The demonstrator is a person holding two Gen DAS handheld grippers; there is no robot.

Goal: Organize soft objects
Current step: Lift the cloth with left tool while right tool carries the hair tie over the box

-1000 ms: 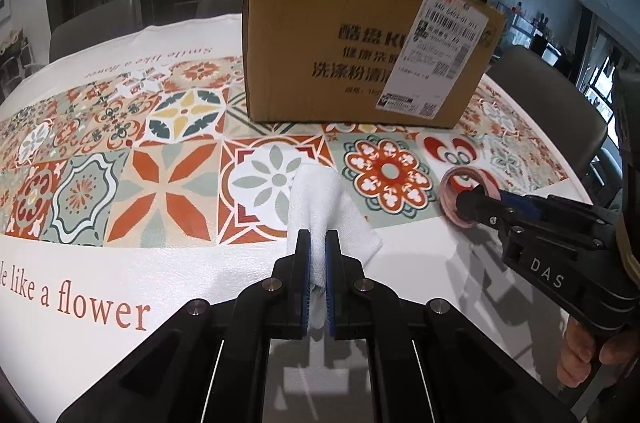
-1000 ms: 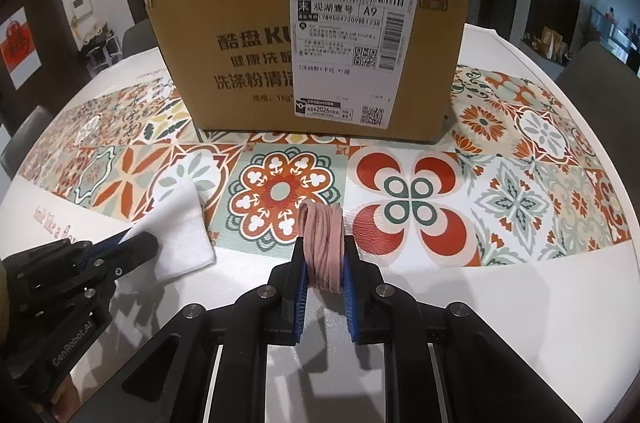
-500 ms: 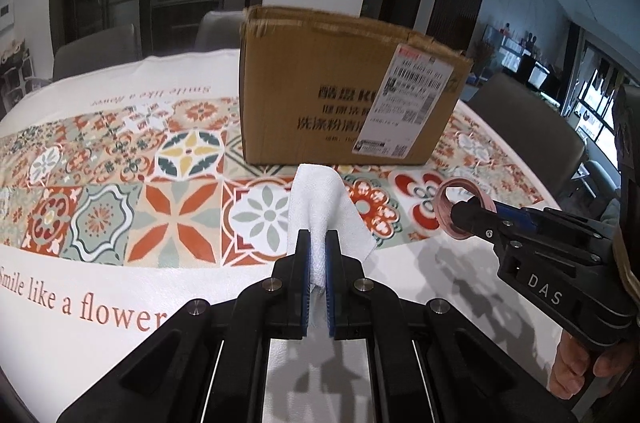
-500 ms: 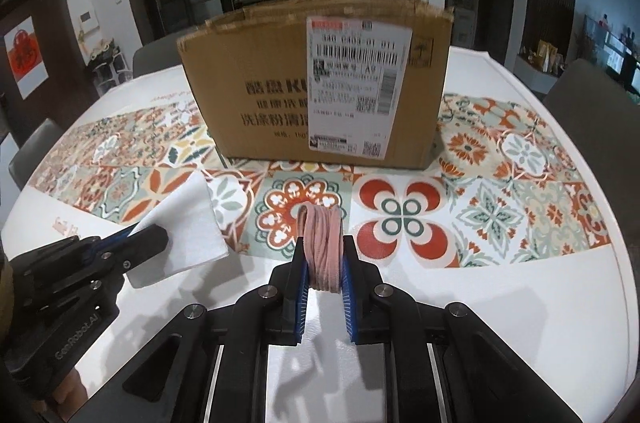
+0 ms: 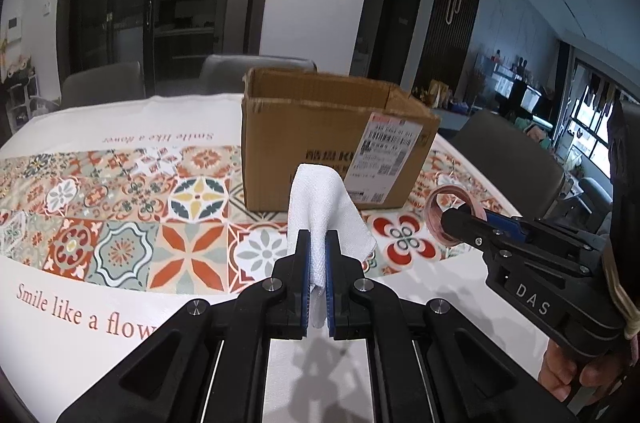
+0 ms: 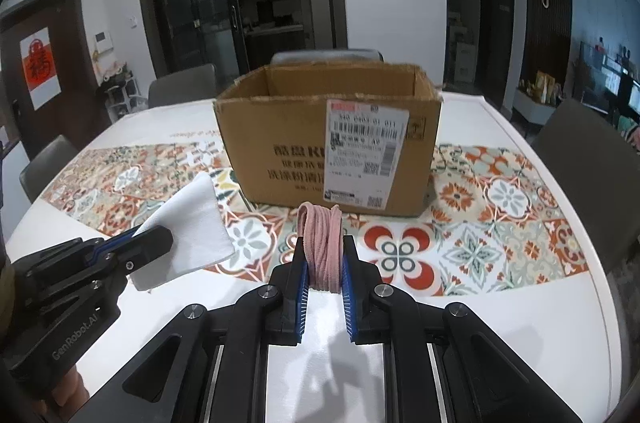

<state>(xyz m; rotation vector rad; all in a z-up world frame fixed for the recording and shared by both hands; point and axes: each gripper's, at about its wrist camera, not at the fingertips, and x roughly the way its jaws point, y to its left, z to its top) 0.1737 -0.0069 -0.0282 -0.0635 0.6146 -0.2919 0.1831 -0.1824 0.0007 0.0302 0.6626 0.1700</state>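
Note:
My left gripper is shut on a folded white cloth and holds it in the air above the table; the cloth also shows at the left of the right wrist view. My right gripper is shut on a pink hair band, a ring of soft loops, also lifted; the band also shows at the right of the left wrist view. An open cardboard box with a shipping label stands on the table ahead of both grippers.
The round table carries a white cloth with a patterned tile band and printed words. Grey chairs stand around the far side and the right side. Dark glass doors are behind.
Both grippers have risen from near the tabletop with the cloth and the hair band held. The box's open top has come into view.

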